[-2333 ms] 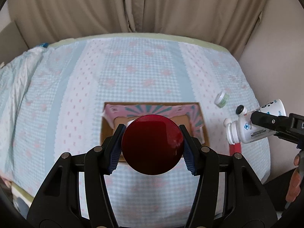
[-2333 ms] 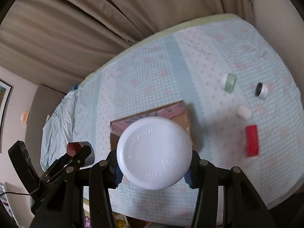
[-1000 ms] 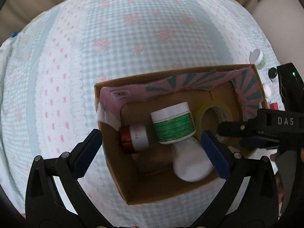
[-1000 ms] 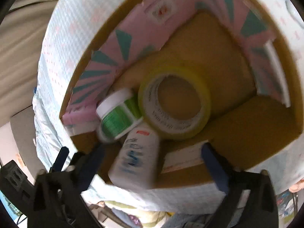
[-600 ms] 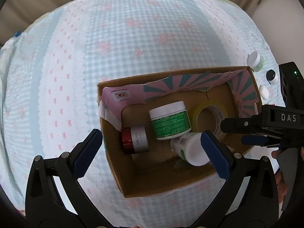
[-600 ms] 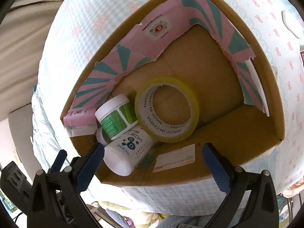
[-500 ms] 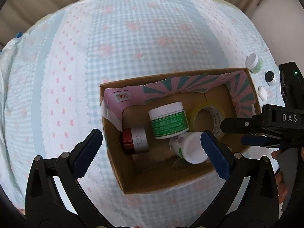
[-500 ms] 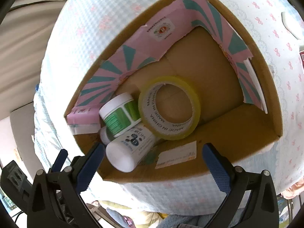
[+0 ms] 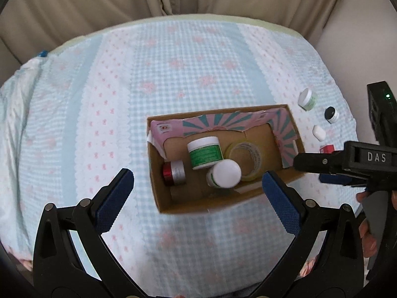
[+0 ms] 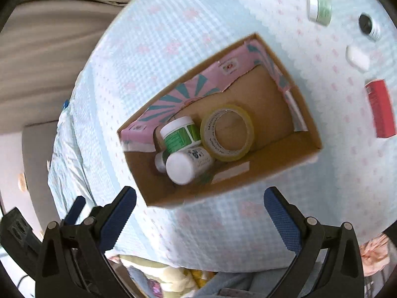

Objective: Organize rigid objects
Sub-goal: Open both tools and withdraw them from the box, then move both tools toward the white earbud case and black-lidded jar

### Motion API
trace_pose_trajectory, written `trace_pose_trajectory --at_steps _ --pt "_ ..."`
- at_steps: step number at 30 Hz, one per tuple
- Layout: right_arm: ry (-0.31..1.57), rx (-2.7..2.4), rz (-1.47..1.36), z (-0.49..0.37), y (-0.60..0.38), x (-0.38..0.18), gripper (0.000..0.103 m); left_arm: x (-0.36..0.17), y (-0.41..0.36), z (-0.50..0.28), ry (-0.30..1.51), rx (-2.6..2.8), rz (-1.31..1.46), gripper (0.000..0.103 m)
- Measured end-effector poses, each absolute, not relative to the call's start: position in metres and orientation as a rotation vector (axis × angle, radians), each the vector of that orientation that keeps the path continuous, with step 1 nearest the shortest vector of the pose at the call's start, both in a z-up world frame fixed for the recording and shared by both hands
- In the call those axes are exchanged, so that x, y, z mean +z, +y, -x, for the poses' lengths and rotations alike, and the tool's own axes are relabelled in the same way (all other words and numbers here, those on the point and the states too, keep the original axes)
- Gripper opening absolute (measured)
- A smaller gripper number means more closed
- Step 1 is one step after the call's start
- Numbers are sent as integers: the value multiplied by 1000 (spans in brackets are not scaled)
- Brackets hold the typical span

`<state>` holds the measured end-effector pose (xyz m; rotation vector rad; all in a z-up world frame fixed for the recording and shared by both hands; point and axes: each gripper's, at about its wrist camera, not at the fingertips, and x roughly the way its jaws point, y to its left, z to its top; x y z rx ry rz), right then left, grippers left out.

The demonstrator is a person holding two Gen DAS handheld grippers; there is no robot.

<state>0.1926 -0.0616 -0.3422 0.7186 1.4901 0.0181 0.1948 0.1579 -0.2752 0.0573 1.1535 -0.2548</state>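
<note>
Both the left gripper (image 9: pixel 197 182) and the right gripper (image 10: pixel 199 202) hang released and empty above the cardboard box (image 9: pixel 223 204), which holds four items, while four more wait near the bed's (image 9: pixel 99 99) right edge, so roughly halfway.

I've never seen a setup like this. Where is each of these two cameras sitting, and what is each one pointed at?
Left wrist view: sits on the left gripper, looking down along its open blue-padded fingers at the cardboard box; the right gripper and a hand show at the right edge.
Right wrist view: sits on the right gripper, tilted, looking down at the same box; the left gripper shows at its lower left.
Shared: the box, tape roll, white bottle, green-label jar, red box.
</note>
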Motion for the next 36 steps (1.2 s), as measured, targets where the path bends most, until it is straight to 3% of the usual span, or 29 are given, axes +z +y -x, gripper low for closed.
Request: trace_pose_trajectory --at_steps 18,36 --pt "1246 -158 -378 -112 -126 -206 102 -197 89 -150 1012 -404 -110 103" --pt "1134 -115 -267 -86 -303 -198 102 -217 -97 -167 1063 -411 -105 103"
